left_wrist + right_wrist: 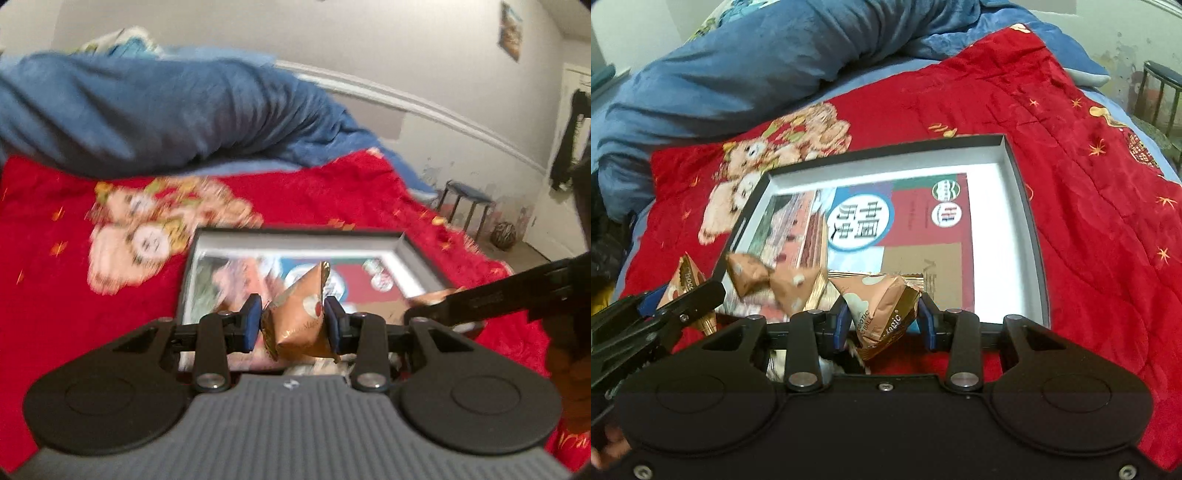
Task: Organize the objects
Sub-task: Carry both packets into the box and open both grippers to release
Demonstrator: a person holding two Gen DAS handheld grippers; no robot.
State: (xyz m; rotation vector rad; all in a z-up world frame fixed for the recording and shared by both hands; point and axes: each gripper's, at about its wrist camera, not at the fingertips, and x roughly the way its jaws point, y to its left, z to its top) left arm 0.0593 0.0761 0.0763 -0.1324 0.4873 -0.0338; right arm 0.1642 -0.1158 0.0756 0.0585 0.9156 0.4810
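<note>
A shallow black box with a white inside [1027,206] lies on the red bedspread; a colourful book [886,221] lies in it. My left gripper [293,323] is shut on a brown pyramid snack packet [303,317], held above the box's near edge [295,233]. My right gripper [884,319] is shut on a similar brown snack packet [882,310] over the box's near side. Two more brown packets [772,280] lie at the box's near left corner. The left gripper with its packet [685,280] shows at the left of the right wrist view.
A red bedspread with a teddy bear print [1089,203] covers the bed. A rumpled blue blanket [147,110] lies behind the box. A small blue stool [465,203] and a ball [504,234] stand on the floor at the right.
</note>
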